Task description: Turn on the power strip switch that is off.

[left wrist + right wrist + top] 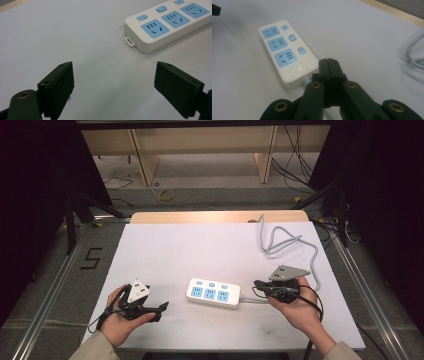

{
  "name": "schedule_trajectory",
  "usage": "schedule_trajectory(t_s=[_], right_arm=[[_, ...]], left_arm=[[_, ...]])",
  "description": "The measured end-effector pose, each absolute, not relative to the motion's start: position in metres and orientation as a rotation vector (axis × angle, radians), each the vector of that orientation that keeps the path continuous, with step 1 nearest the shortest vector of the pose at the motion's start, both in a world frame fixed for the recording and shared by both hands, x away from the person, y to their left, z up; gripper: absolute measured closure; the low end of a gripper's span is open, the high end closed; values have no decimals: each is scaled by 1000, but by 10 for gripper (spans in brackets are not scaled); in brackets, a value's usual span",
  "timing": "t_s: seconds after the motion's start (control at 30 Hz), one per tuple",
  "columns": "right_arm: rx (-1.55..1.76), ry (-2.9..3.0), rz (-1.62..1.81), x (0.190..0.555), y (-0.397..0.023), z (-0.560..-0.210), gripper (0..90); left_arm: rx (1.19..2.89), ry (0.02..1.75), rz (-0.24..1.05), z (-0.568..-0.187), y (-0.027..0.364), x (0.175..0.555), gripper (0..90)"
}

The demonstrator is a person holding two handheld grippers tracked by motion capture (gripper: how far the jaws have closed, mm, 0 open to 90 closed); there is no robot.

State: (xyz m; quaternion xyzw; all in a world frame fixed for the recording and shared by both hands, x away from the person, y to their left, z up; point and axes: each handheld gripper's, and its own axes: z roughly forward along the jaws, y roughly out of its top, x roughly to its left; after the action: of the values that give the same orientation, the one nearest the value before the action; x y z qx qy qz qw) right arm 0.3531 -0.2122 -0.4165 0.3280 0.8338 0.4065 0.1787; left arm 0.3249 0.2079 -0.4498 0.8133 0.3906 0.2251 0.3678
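A white power strip (213,293) with three blue sockets and three blue switches lies flat near the middle of the white surface (175,250), its long side running roughly left to right. Its grey cable (287,242) leaves the strip's right end, passes by the right hand, and loops in loose curves toward the far right corner of the surface.

The left claw (161,310) rests low over the near-left part of the surface, held in the person's left hand (120,317), pointing right toward the strip and a little apart from it. In the left gripper view its jaws stand wide apart with nothing between them but bare surface; the strip's near end, with a small hanging tab, lies ahead and to the right of them.

The right claw (257,284) is held in the right hand (295,307) just off the strip's right end, pointing left, with its grey three-cornered plate (289,272) on top. In the right gripper view its jaws are pressed together, their tips close to the end of the strip where the cable comes out. The cable's ribbed sleeve shows just beside the jaws; whether they pinch it I cannot tell
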Motion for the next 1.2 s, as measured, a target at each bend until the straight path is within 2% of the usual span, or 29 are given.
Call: schedule_trajectory(t_s=[1.2], right_arm=[[895,2386,1153,364,-193,-415,900]], left_arm=[[2089,1001,576,-450,208,325,159]])
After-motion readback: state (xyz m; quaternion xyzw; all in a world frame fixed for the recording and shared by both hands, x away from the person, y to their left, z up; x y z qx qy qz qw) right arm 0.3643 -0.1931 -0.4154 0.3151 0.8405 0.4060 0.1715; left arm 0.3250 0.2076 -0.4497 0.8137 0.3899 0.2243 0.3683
